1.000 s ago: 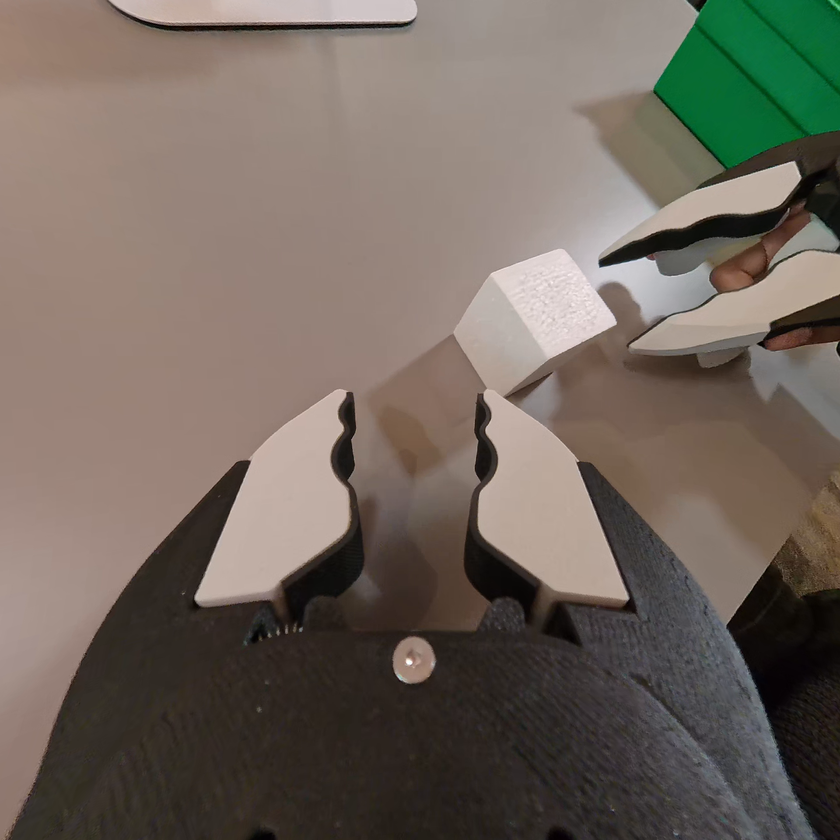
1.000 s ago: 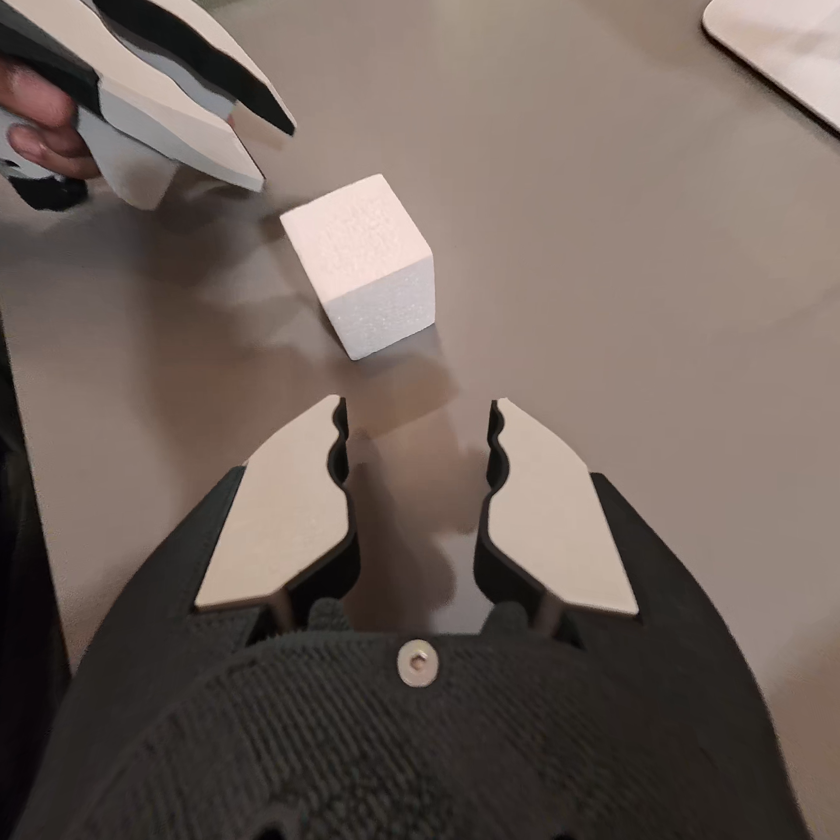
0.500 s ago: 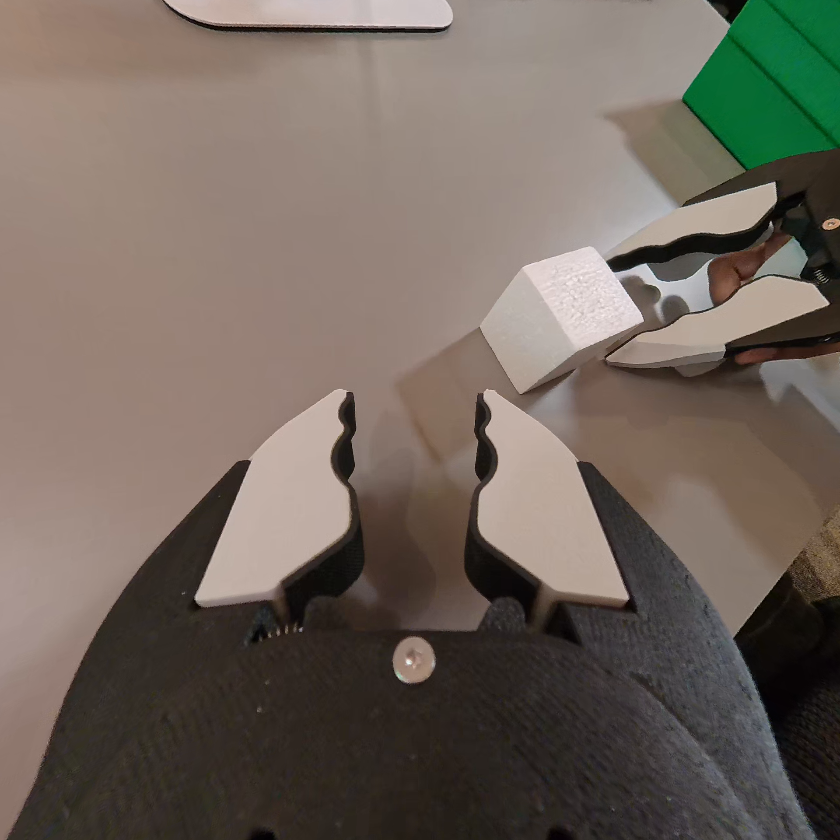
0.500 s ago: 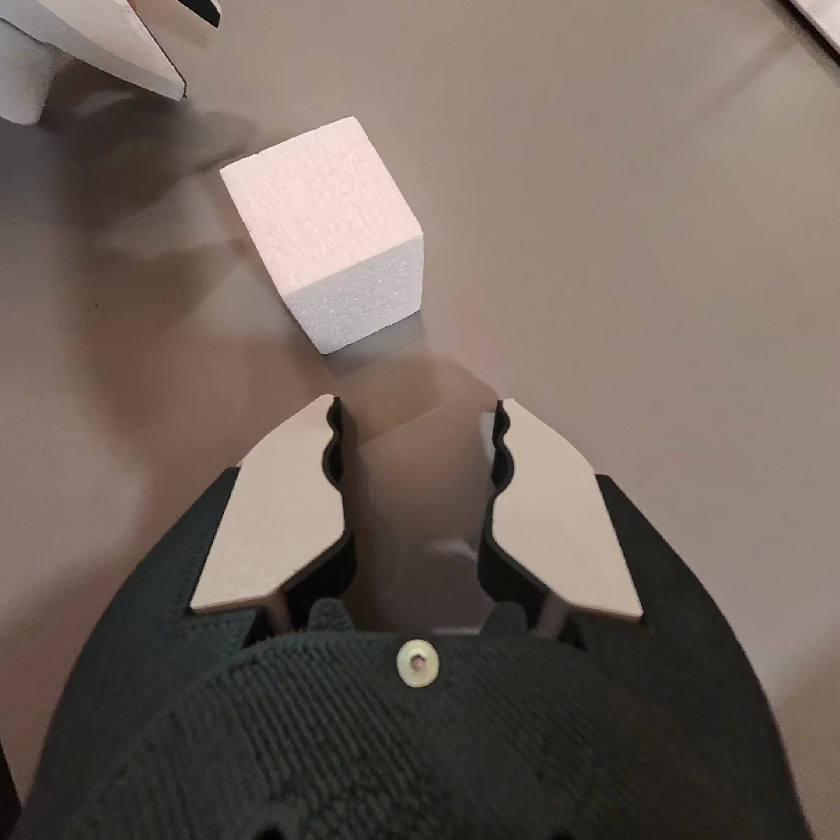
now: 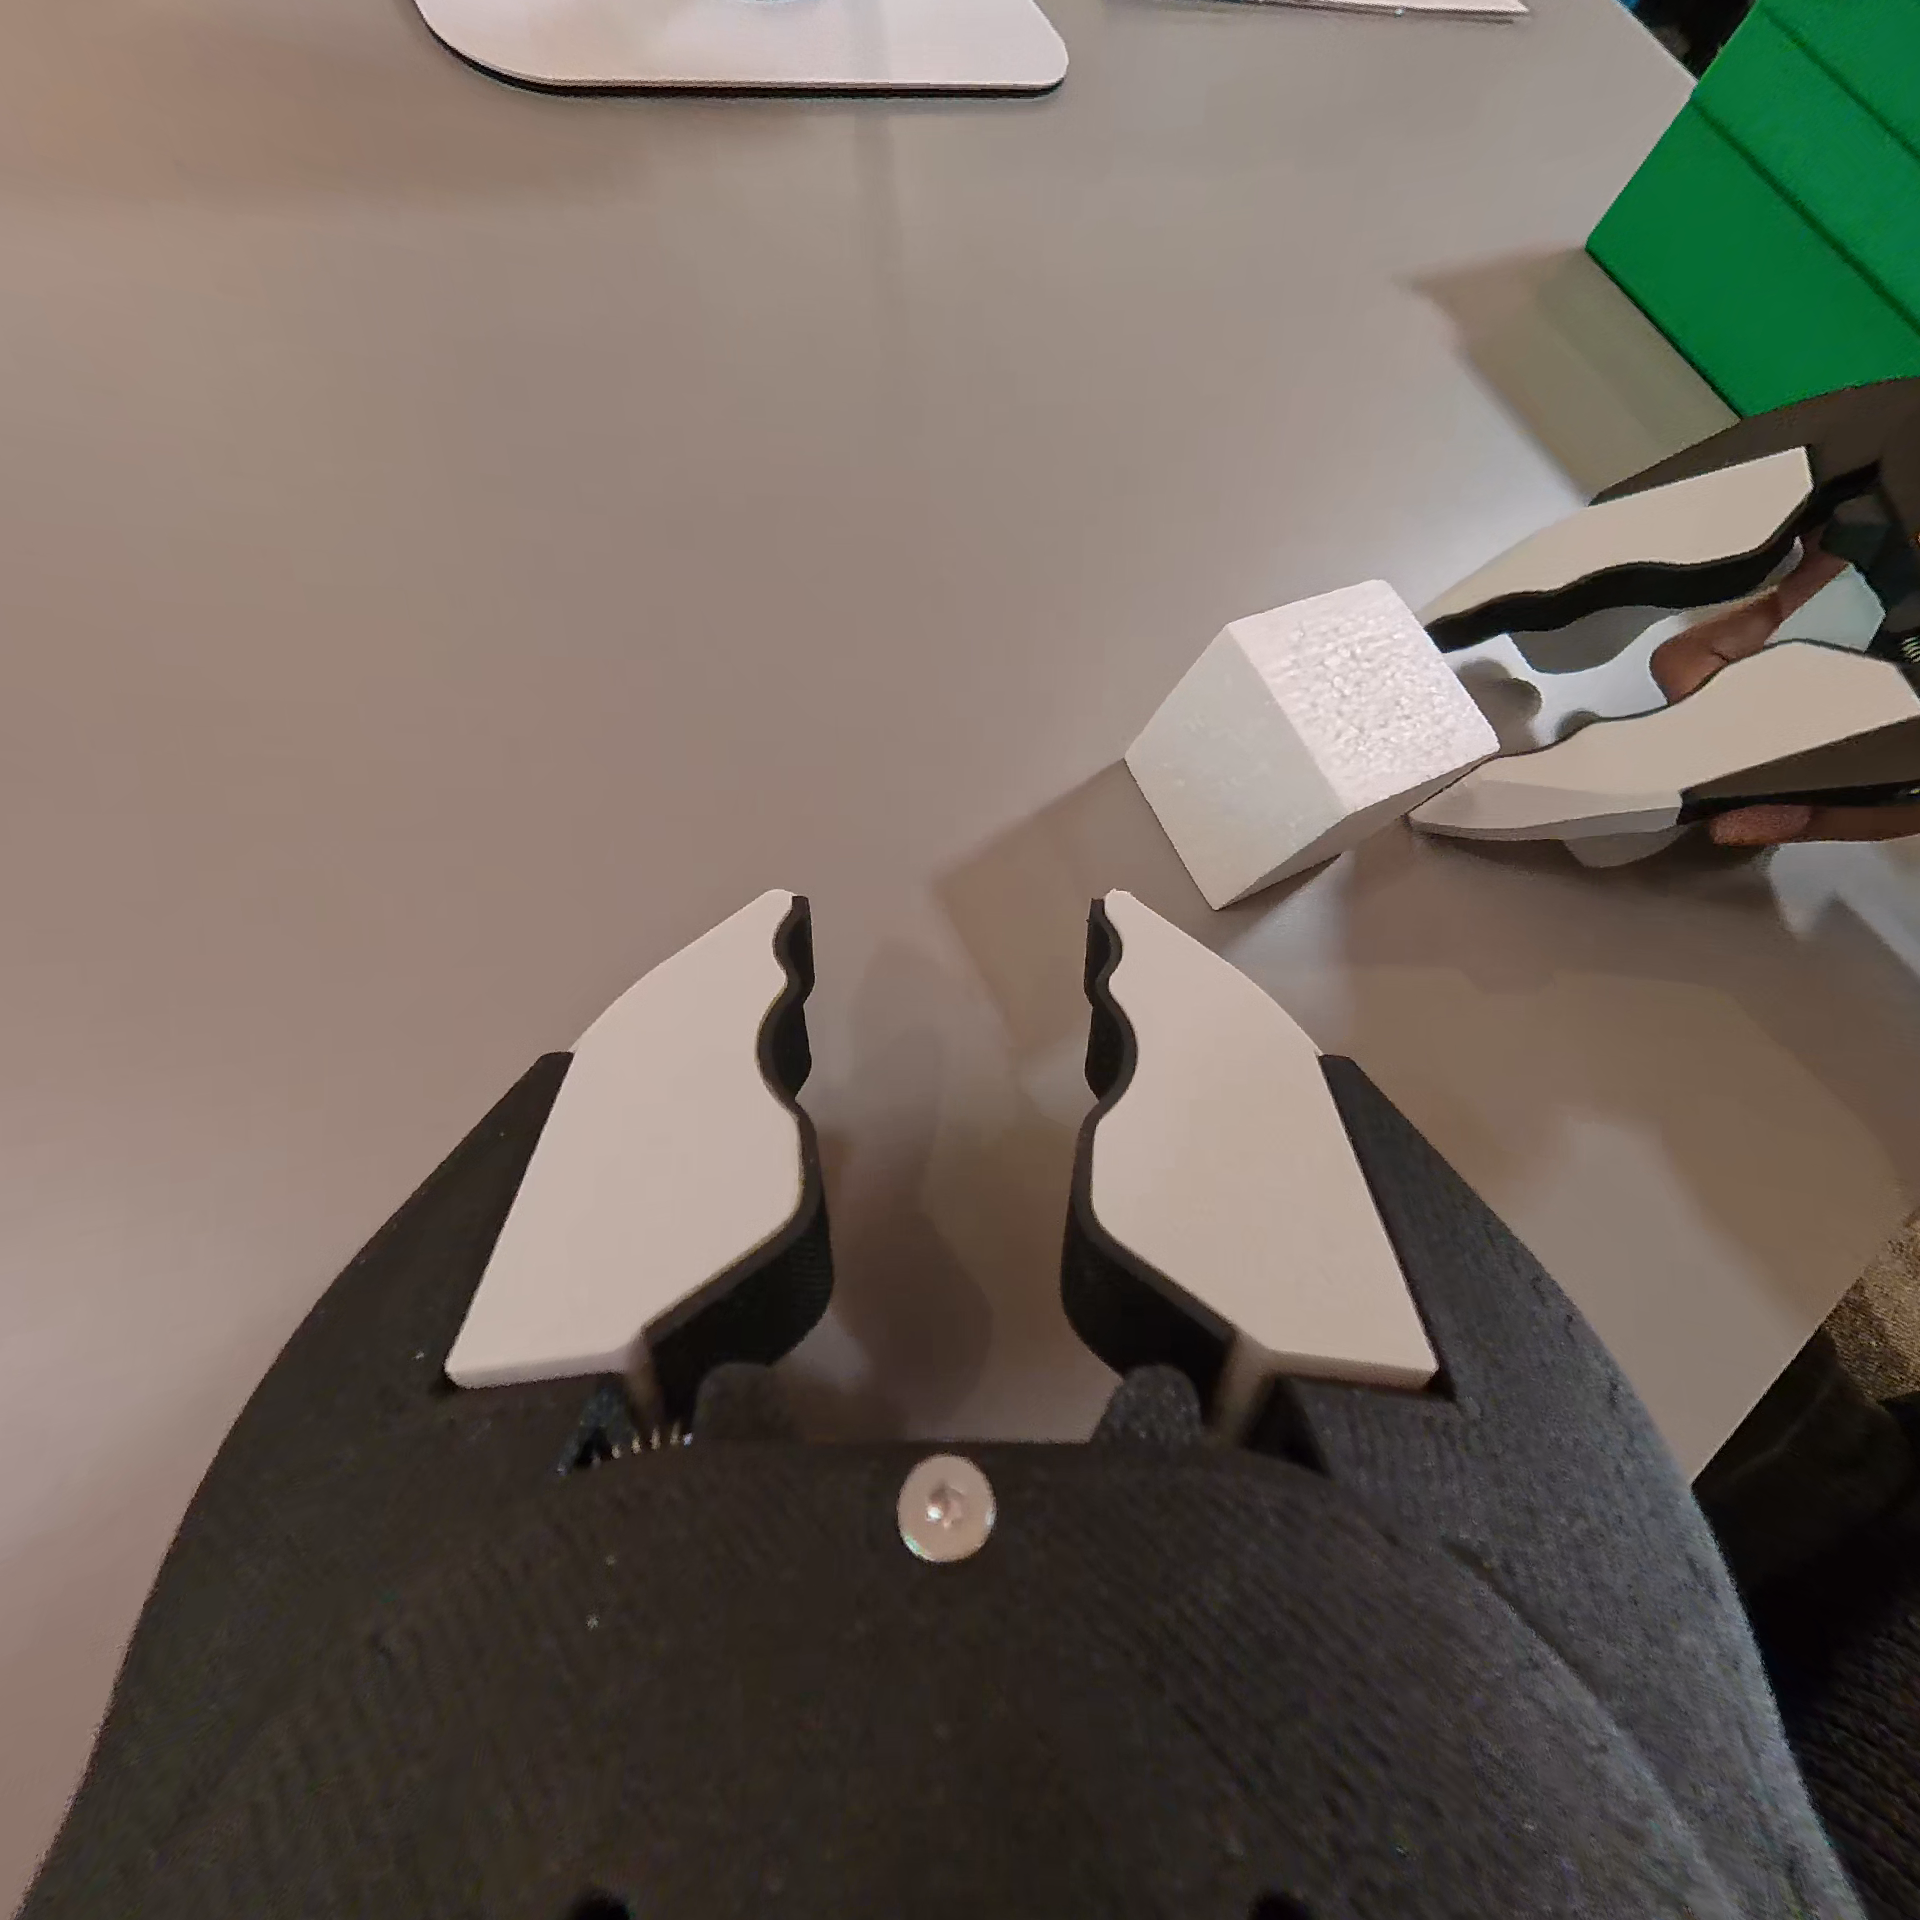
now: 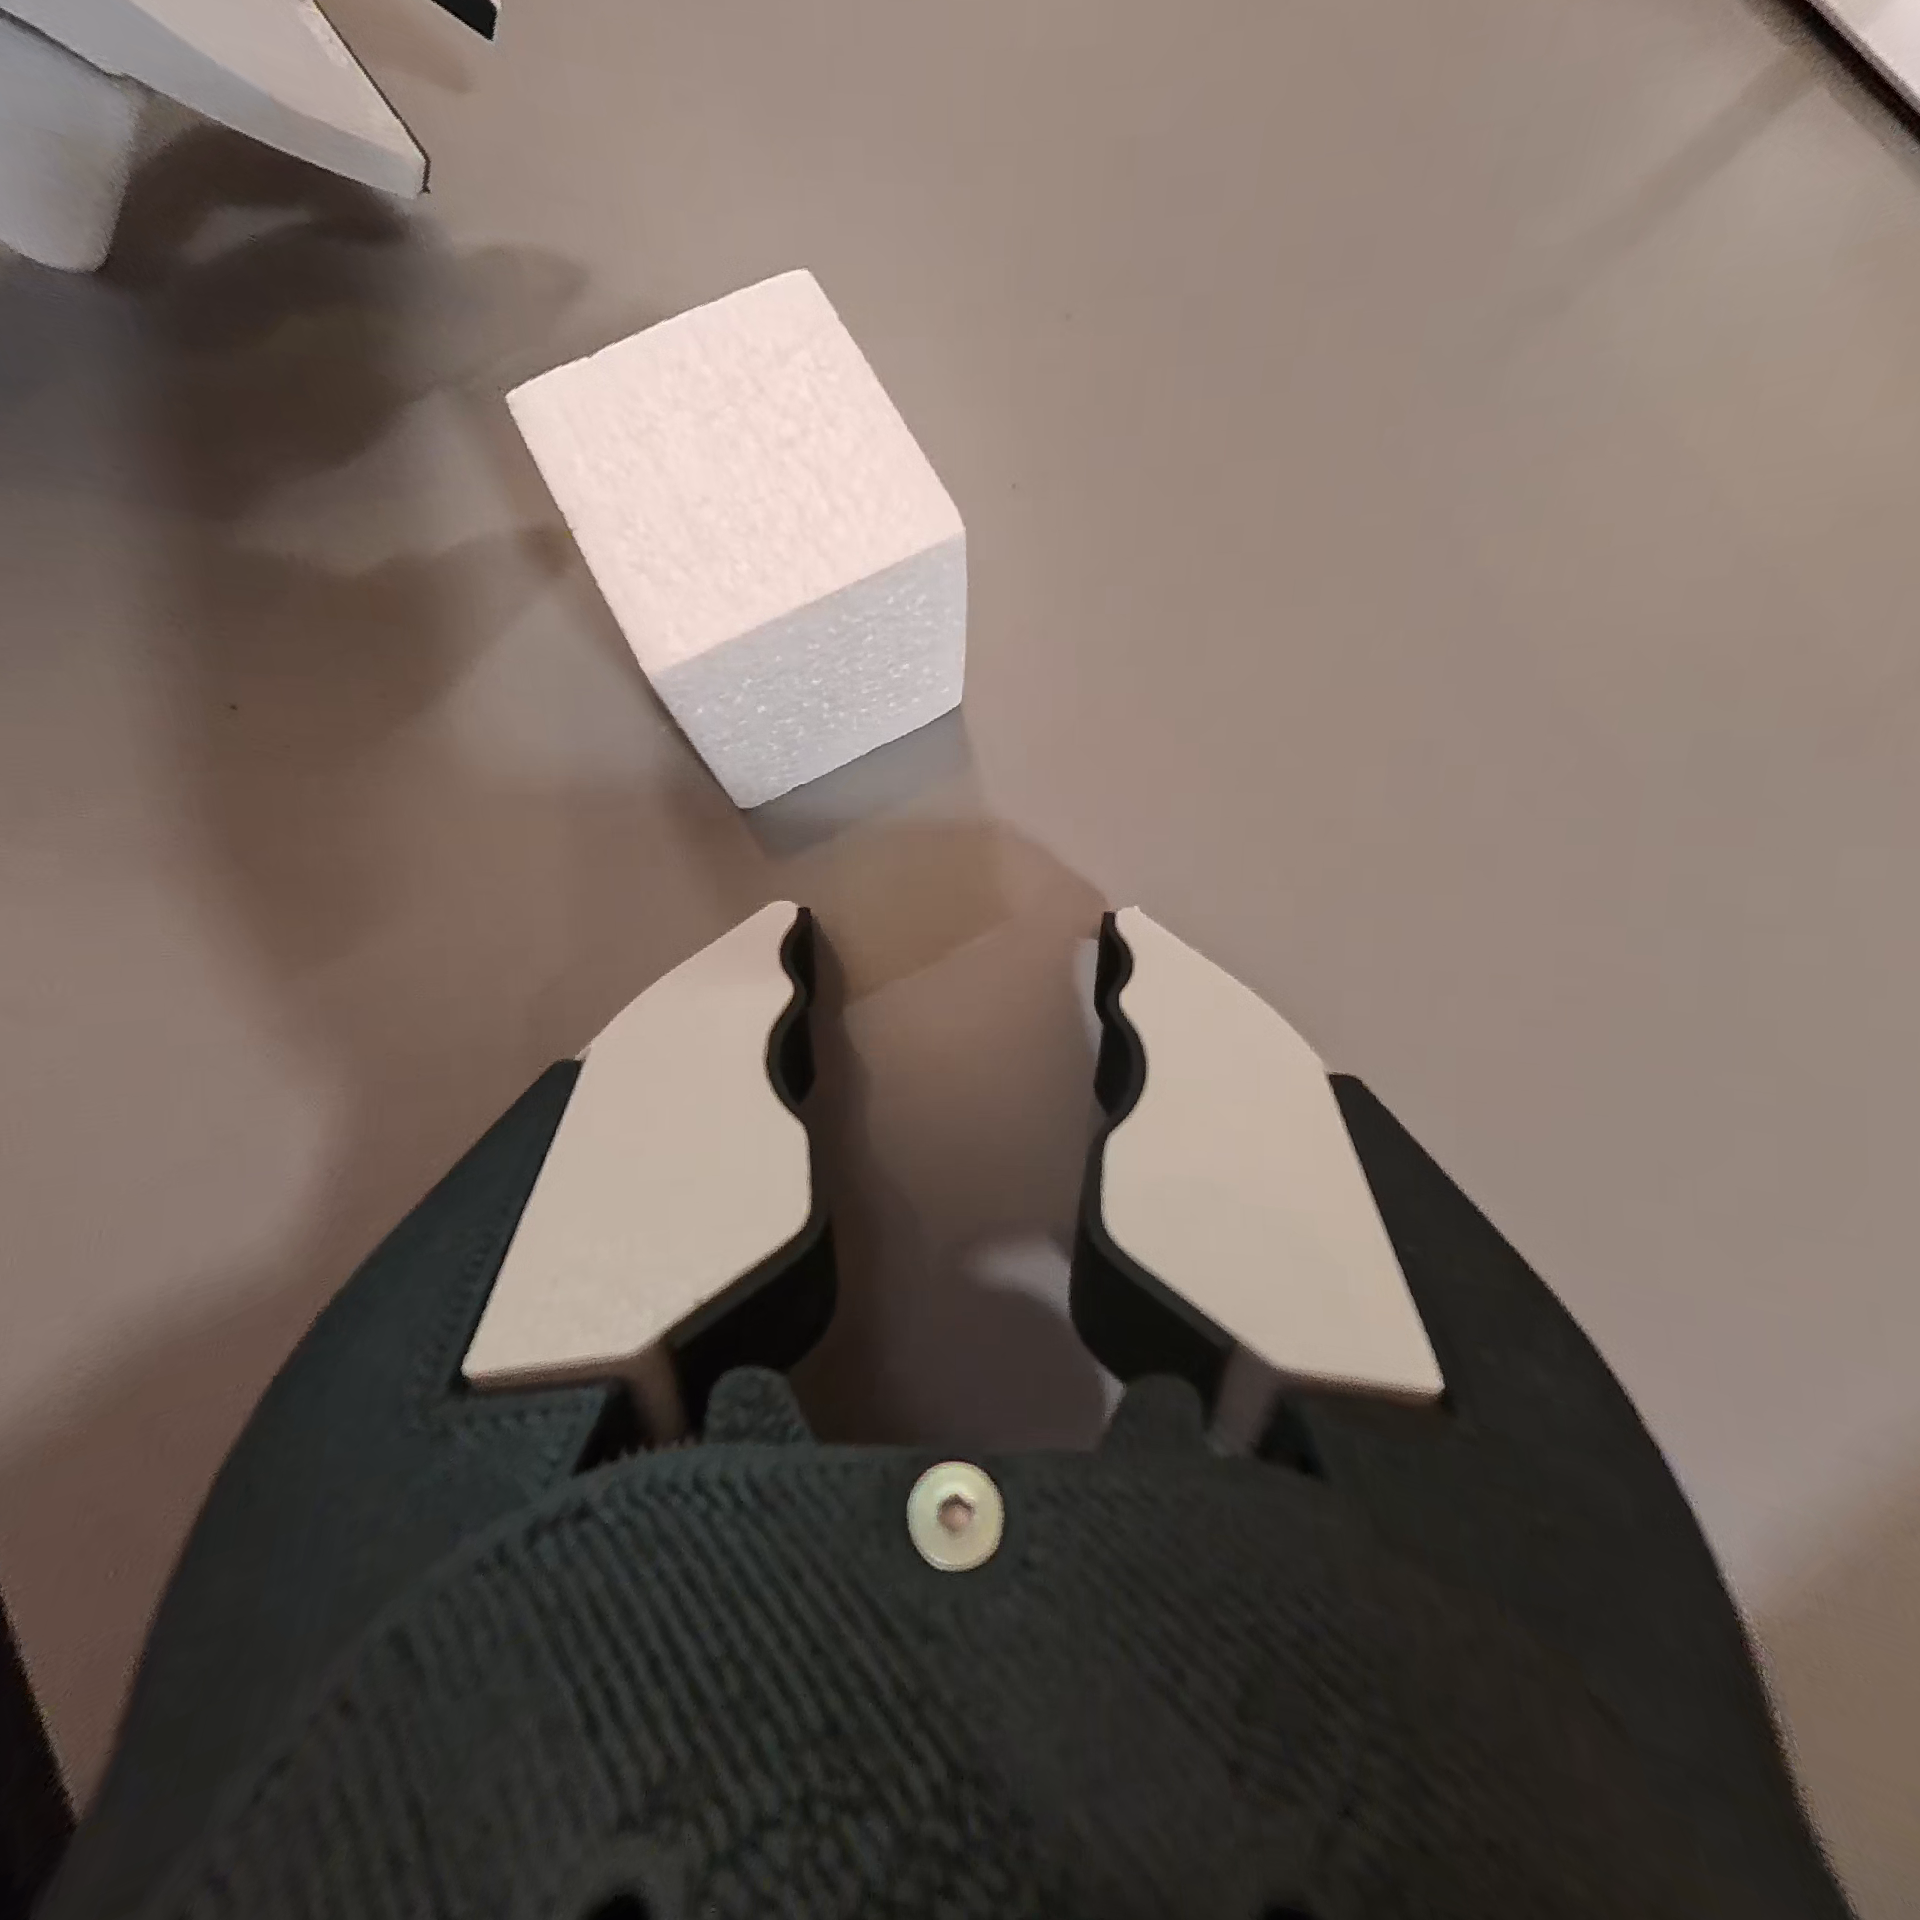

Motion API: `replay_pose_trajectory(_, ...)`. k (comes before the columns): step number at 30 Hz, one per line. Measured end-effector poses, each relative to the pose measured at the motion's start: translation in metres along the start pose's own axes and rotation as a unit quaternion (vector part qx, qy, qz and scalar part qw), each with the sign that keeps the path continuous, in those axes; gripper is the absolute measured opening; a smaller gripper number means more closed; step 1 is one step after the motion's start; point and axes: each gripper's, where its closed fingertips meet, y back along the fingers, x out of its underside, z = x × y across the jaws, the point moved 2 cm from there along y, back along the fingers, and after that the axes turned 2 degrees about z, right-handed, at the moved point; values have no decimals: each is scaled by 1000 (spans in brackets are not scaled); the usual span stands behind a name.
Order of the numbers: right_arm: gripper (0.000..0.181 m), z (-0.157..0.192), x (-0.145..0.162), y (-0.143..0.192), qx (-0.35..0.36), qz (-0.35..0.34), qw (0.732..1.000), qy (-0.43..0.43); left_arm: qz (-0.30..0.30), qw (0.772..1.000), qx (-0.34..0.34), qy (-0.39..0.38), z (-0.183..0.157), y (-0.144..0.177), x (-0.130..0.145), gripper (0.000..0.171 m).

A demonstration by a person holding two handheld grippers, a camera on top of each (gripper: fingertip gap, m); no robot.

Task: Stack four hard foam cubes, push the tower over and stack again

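White foam cube [image 6: 764,540] sitting on grey tabletop [image 5: 520,540], just ahead of our right tongs [image 6: 956,920], slightly to their left. We are holding right tongs spread, empty, tips close to cube. We are keeping left tongs [image 5: 948,909] spread, empty, cube ahead to their right. Green box [image 5: 1787,229] lying beyond right tongs; white pad [image 5: 748,47] far ahead.

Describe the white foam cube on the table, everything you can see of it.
The white foam cube looks like expanded polystyrene, with a grainy beaded surface, sharp edges and no visible dents. It sits flat on the grey table, turned so one corner faces the right gripper, which is open just short of it; the pictures show no contact. The left gripper is open and farther off. Nothing rests on the cube.
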Motion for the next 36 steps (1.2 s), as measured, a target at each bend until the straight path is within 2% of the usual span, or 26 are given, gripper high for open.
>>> replay_pose_trajectory(3, 57, 3, -1, 3, -15, -4, 1000, -5, -1, 1000, -1, -1, 0, 0, 0, 52)
replay_pose_trajectory(9, 58, 14, -23, 16, -25, -55, 998, 14, 1, 1000, -1, -2, 1, -1, 0, 52)
replay_pose_trajectory(15, 61, 22, -33, 17, -19, -62, 997, 39, 0, 1000, -2, -1, 1, -1, 0, 52)
replay_pose_trajectory(18, 63, 12, -25, 25, -8, -49, 998, 24, -1, 1000, -4, 0, 2, 0, 0, 52)
replay_pose_trajectory(22, 64, 0, -39, 52, -16, -114, 993, -26, -7, 1000, -6, 4, 3, 3, -2, 52)
replay_pose_trajectory(26, 61, 5, -79, 72, -22, -180, 982, -56, -19, 1000, -15, 11, 6, 8, -3, 52)
replay_pose_trajectory(29, 61, 16, -118, 63, -44, -187, 978, -76, -38, 999, -27, 22, 13, 15, -7, 52)
replay_pose_trajectory(36, 59, 71, -269, -1, -158, -200, 967, -23, -86, 992, -54, 80, 40, 37, -12, 52)
